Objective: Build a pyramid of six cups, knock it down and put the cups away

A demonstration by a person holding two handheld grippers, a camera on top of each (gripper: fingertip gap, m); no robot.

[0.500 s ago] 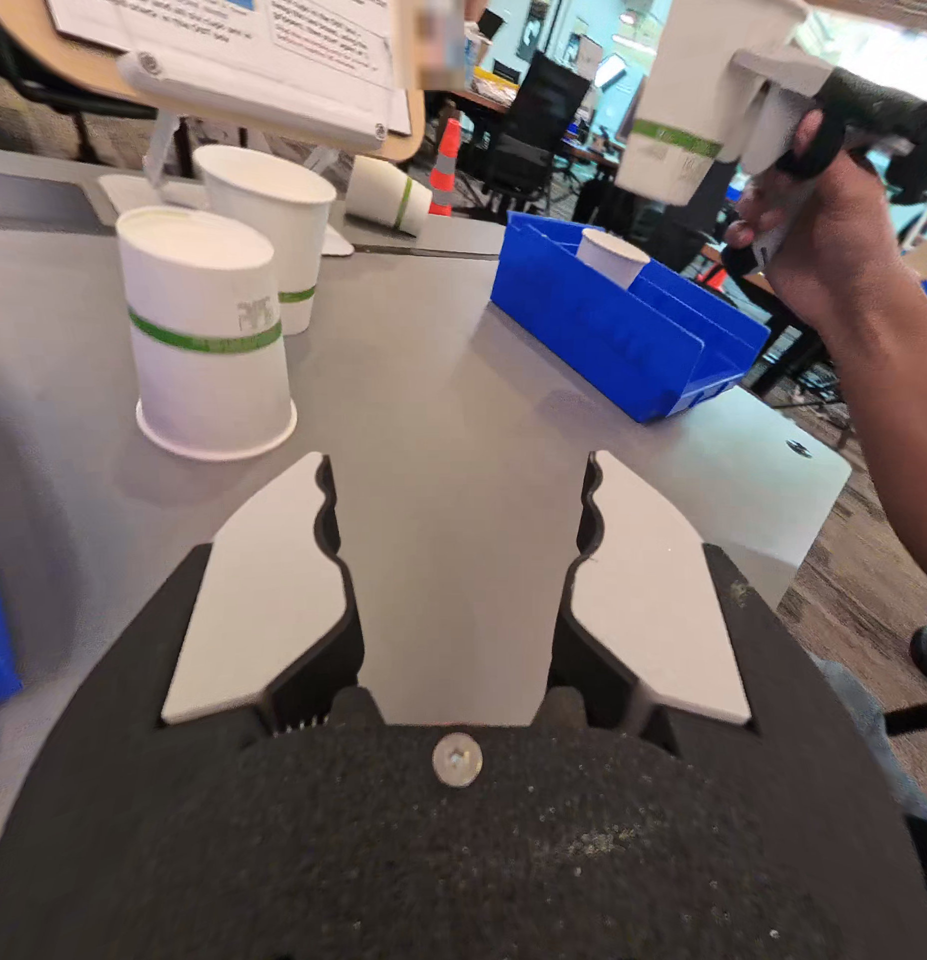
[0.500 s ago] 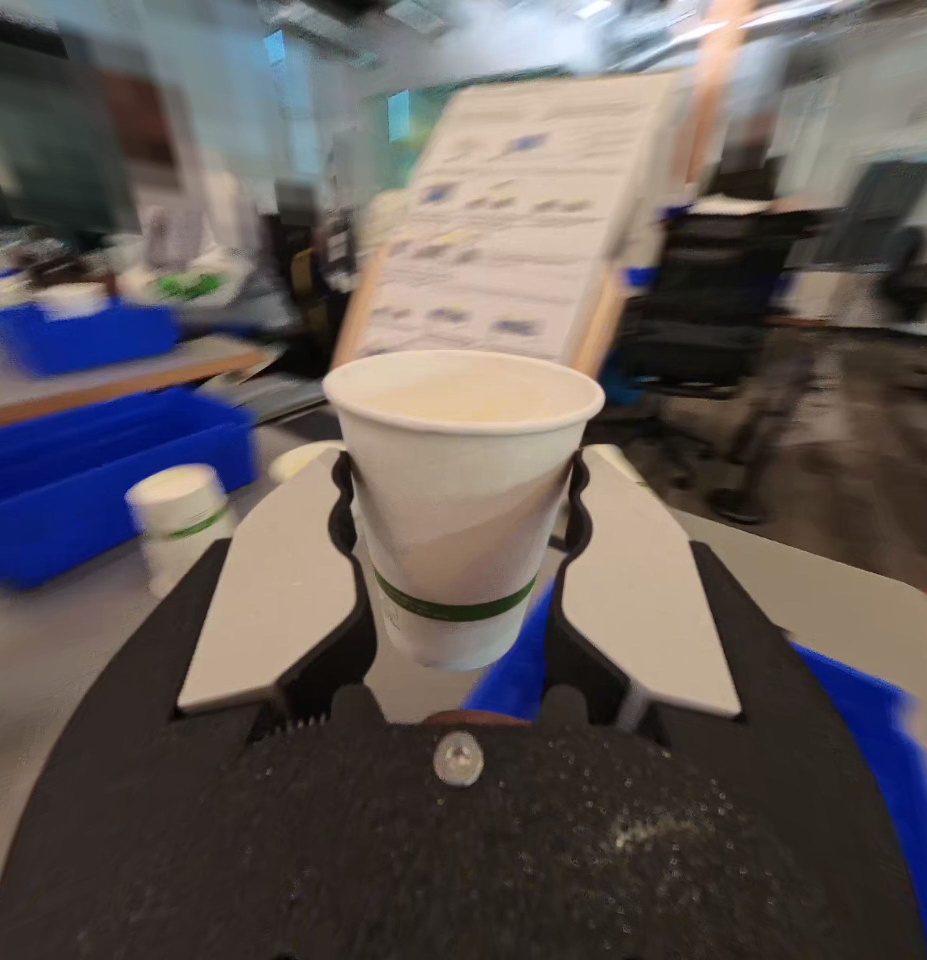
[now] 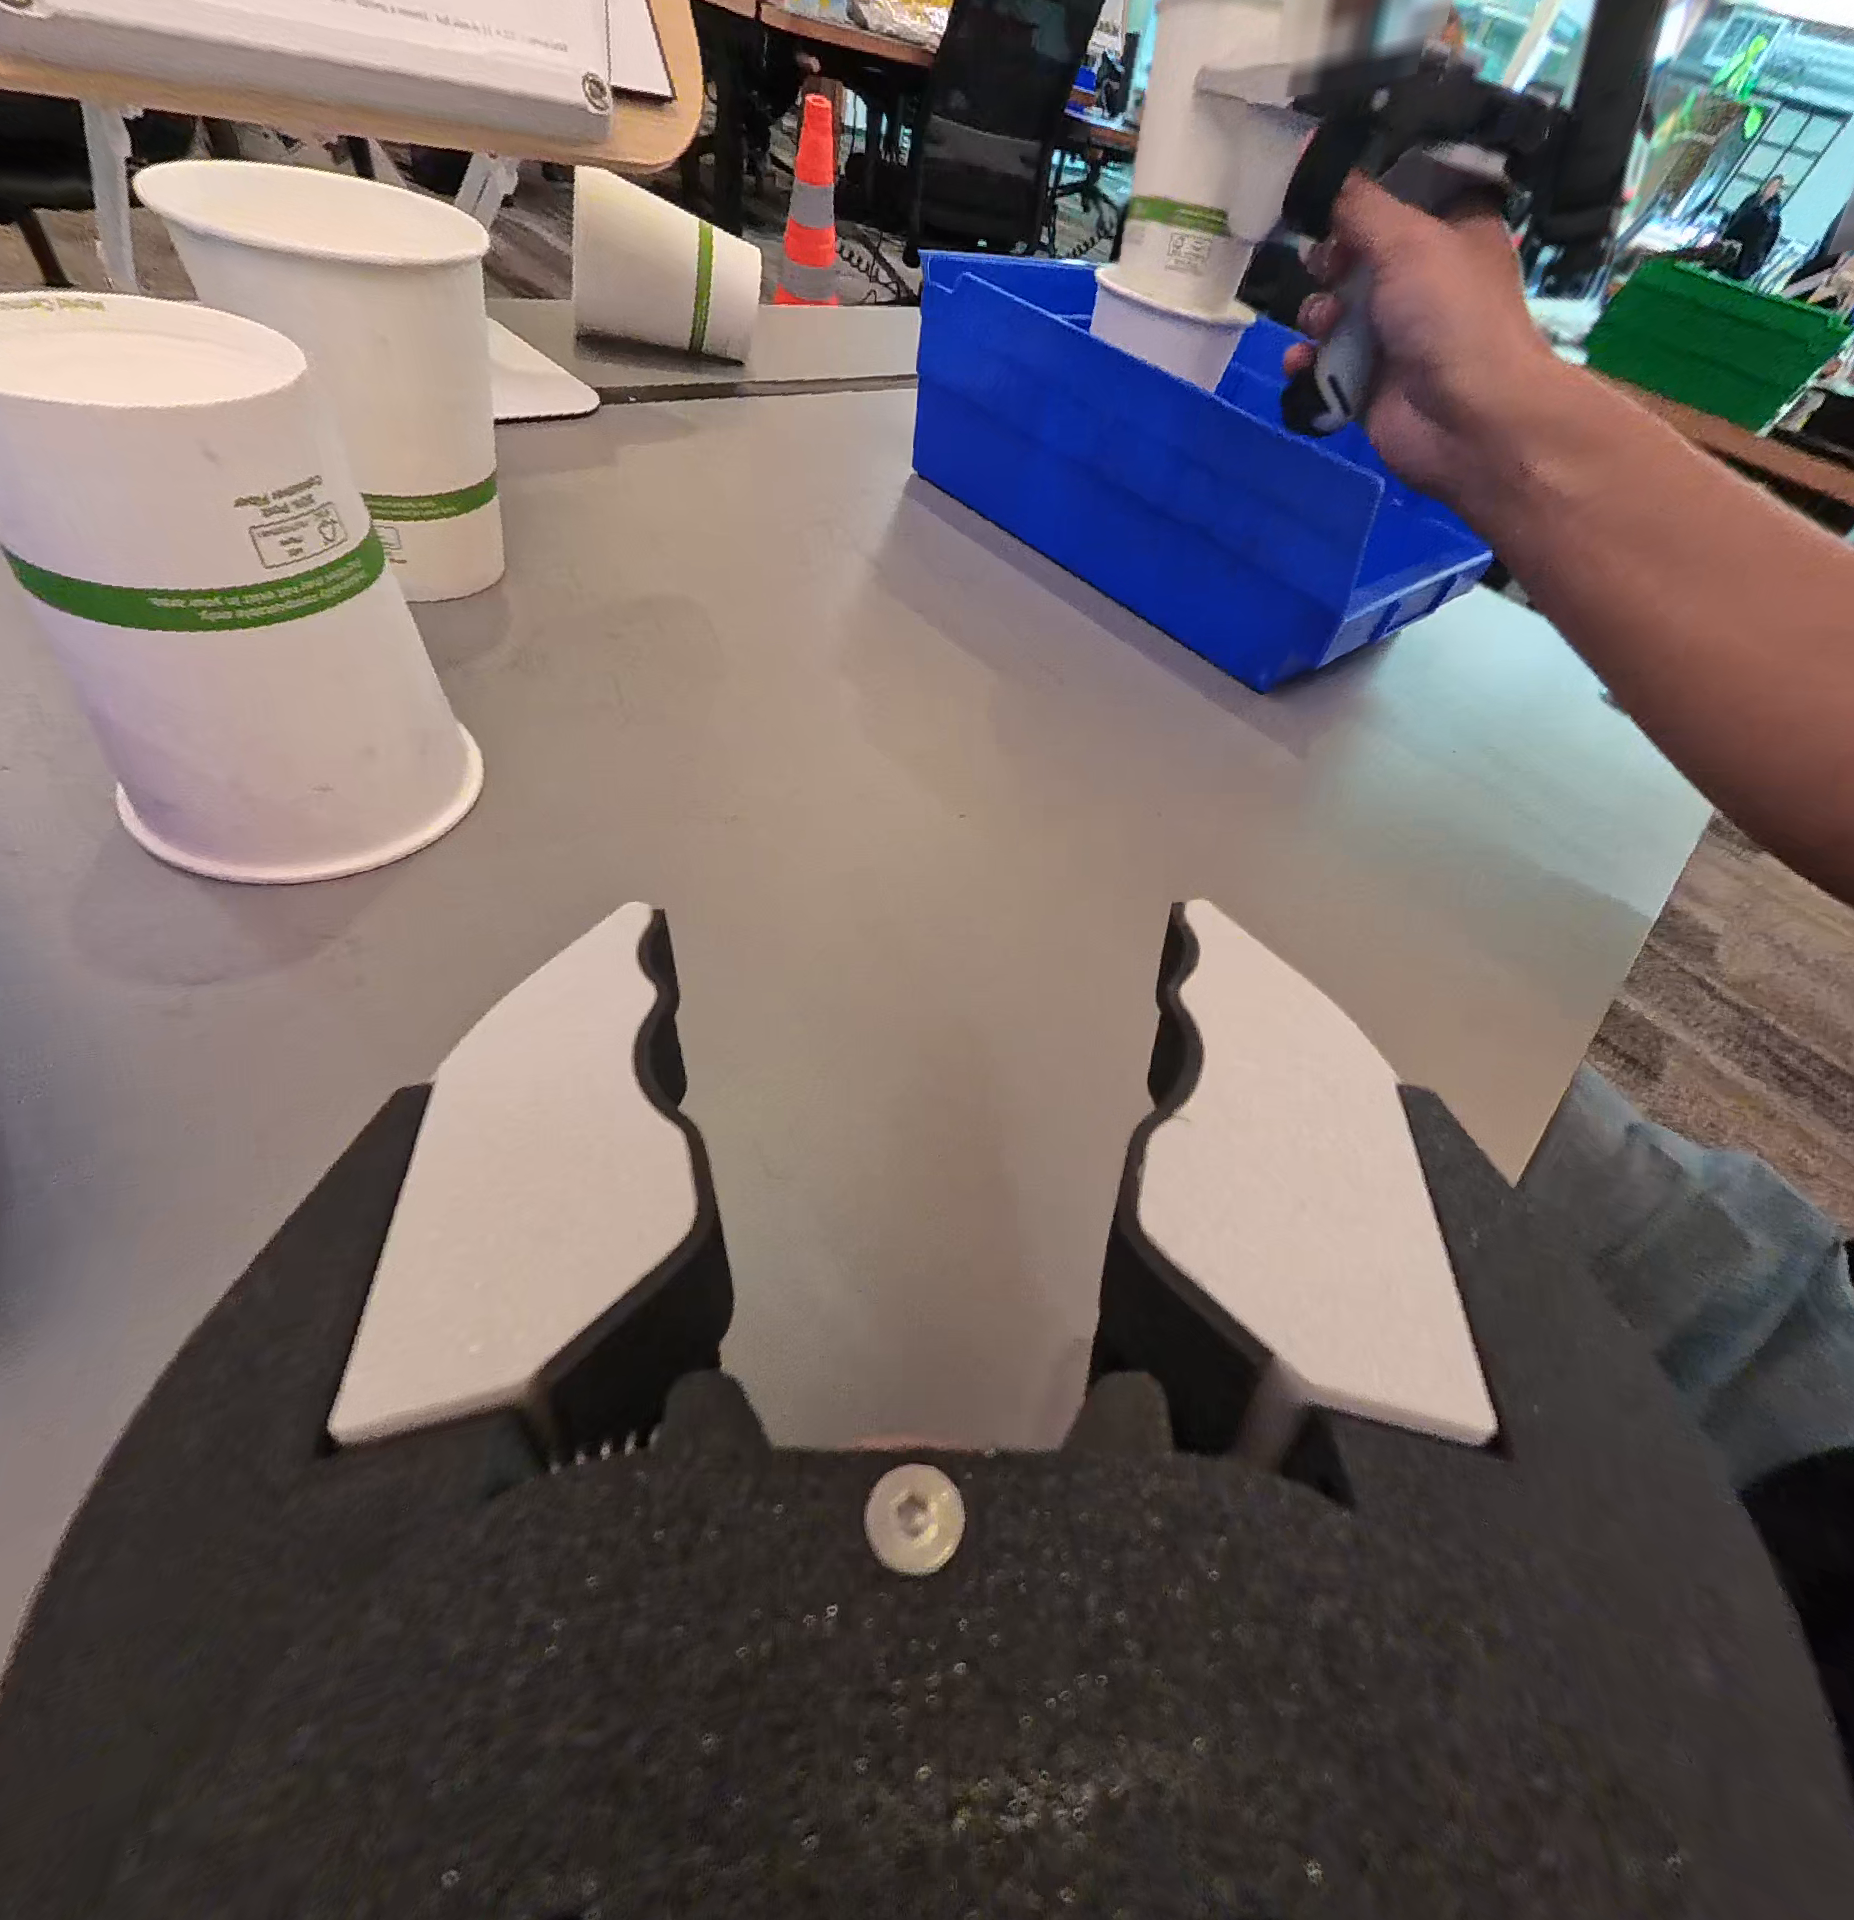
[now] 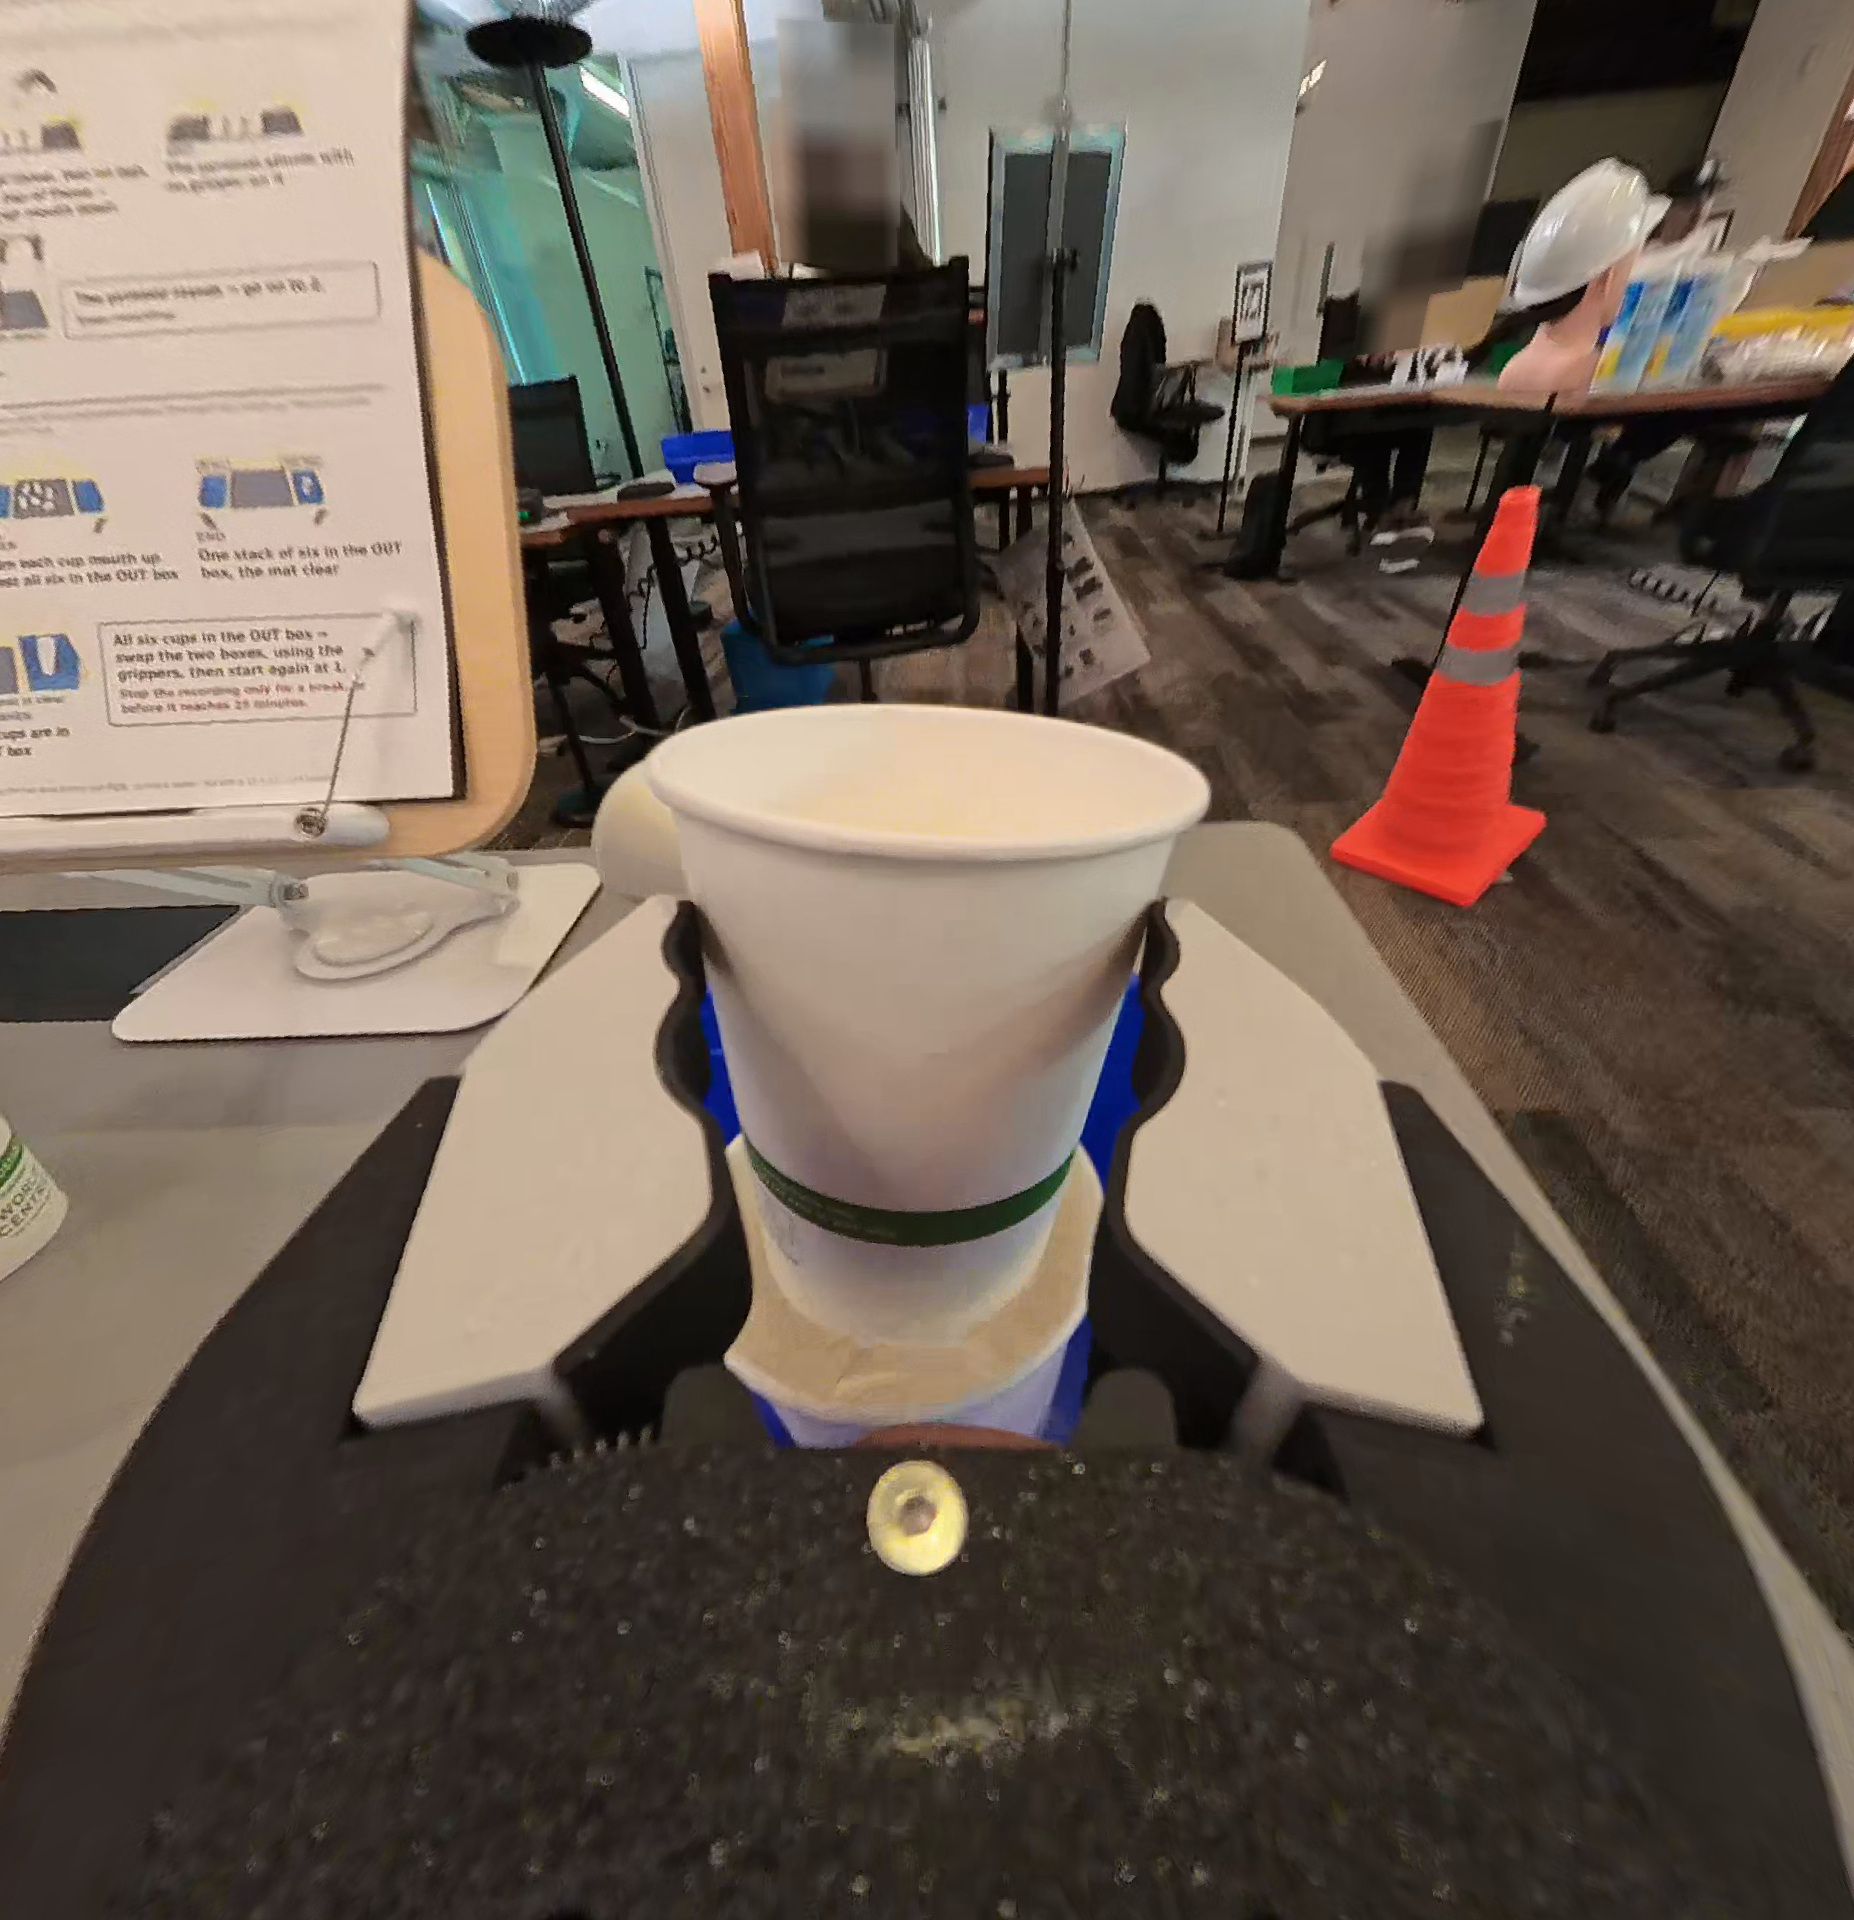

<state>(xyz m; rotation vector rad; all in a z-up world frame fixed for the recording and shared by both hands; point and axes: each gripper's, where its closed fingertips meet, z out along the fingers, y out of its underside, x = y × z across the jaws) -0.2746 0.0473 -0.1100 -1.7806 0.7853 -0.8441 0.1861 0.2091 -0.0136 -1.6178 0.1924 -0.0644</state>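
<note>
In the left wrist view, the left gripper (image 3: 912, 1039) hangs over the grey table (image 3: 798, 727) with its fingers spread wide and nothing between them. An upside-down cup (image 3: 216, 603) stands at the left, an upright cup (image 3: 372, 364) behind it, and a tipped cup (image 3: 663, 265) lies farther back. A hand (image 3: 1422, 343) holds the right gripper above the blue bin (image 3: 1162, 488).

In the right wrist view, the right gripper (image 4: 918, 997) squeezes a white cup (image 4: 923, 987), mouth up. Its bottom seems to sit inside another cup (image 4: 902, 1371) in the bin.

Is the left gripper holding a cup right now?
No: the left gripper has its jaws open over bare table, with nothing between them.
</note>
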